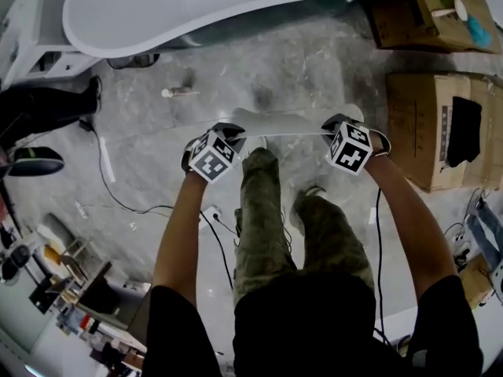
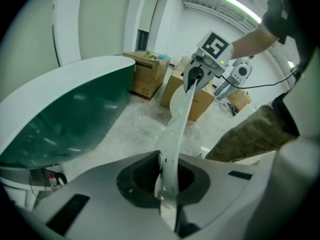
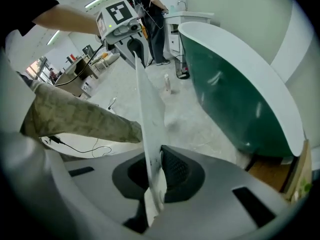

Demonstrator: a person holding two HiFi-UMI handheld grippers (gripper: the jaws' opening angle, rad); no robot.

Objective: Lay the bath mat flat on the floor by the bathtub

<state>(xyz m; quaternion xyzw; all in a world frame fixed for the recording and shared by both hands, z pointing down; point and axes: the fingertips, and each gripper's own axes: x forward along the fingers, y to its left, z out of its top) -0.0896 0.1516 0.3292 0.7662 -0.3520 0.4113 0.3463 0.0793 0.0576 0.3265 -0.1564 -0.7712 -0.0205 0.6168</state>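
**Grey marbled floor by the bathtub, bath mat held up over it**

So the scene is a rough workshop-looking room. The white-rimmed tub with green sides sits just beyond both sets of jaws. Some cardboard boxes are off to the outer side of the right jaws.

The left gripper has its jaws clamped together on one top corner of the white mat. The right gripper is doing the same on the other corner. You can see the thin sheet pinched right between the dark pads in each gripper view. The mat's top edge runs pretty taut from one set of jaws to the other, and the rest hangs below them, edge-on from the head view. Can't tell if the bottom edge reaches the ground.

The person's legs in camo trousers are on the near side of the jaws, behind the mat. Both grippers point steeply down.
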